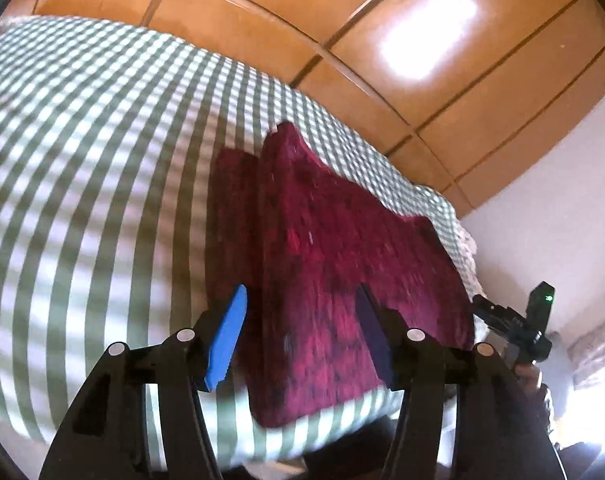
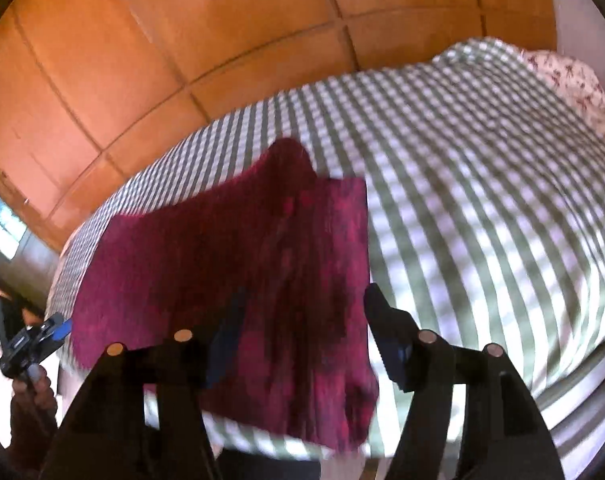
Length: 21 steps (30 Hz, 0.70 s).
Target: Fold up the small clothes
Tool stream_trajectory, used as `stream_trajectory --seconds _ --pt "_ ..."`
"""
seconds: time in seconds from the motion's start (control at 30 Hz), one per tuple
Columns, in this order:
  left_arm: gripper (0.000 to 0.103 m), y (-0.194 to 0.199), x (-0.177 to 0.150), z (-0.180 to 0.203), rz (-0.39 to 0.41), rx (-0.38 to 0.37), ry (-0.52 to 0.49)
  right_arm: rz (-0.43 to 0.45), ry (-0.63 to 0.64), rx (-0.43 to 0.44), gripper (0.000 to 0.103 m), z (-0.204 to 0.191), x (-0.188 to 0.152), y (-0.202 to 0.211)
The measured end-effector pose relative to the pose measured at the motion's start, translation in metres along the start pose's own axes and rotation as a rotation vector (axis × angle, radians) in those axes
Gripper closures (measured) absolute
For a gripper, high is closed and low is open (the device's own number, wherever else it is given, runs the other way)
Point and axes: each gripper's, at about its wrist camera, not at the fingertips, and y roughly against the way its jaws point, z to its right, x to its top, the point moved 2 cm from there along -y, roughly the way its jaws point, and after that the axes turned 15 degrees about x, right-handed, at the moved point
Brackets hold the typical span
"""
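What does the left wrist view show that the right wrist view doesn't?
Only the left wrist view shows the right claw's body from outside, with a green light, and the left claw open above the garment's near edge. Only the right wrist view shows a floral pillow, a window at far left, and the right claw open over the cloth. Both show the dark red garment lying on the green checked bedcover before the wooden wardrobe.
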Motion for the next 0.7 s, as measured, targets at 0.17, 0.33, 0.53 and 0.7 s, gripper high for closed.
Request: stream_trajectory --seconds 0.17,0.33,0.53,0.7 --pt "0.069 -0.029 0.026 0.006 -0.038 0.045 -0.008 -0.063 0.004 -0.032 0.075 0.009 0.018 -0.046" --pt "0.088 -0.044 0.039 0.025 0.007 0.187 -0.098 0.004 0.081 -0.133 0.091 0.001 0.026 -0.035" --pt "0.086 -0.071 0.032 0.014 -0.032 0.281 -0.077 -0.051 0.086 -0.224 0.085 0.021 0.009 -0.064" --pt "0.064 -0.034 0.030 0.026 0.094 0.379 -0.119 0.020 0.121 -0.247 0.060 0.007 0.017 -0.042"
